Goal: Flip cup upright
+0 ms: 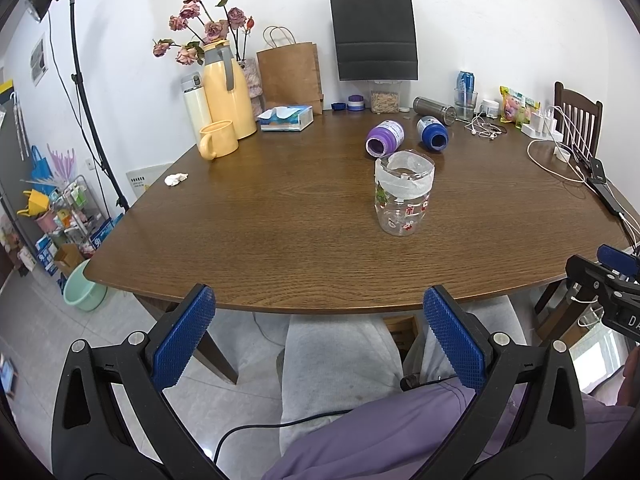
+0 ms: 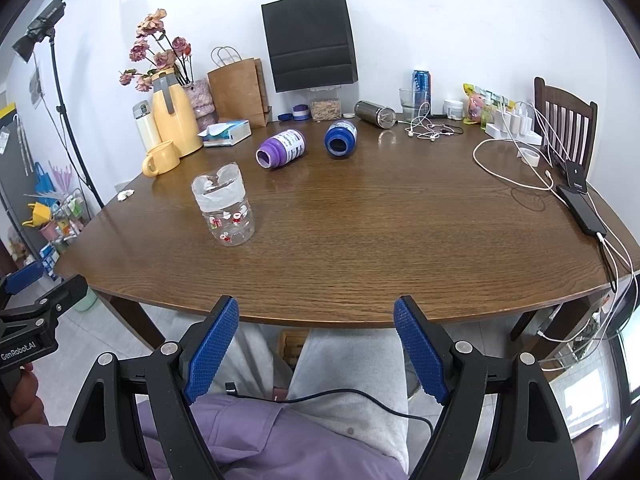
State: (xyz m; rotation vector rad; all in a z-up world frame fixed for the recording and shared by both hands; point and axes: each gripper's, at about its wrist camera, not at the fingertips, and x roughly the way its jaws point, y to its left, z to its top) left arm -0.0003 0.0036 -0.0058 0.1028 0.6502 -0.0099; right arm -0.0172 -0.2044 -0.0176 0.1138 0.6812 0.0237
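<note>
Wooden desk (image 1: 280, 216) bearing the clear printed cup (image 1: 403, 196), mouth up; left tool (image 1: 320, 332) and right tool (image 2: 316, 340), both wide and empty, hover clear of the near edge.

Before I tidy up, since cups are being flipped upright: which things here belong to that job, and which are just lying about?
Job:
purple cup, on its side
blue cup, on its side
clear cup, upright

Lying about:
yellow mug
tissue box
earphones

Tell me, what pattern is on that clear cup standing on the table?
Small red, white and green festive figures on the clear cup, clearest in the right wrist view.
</note>
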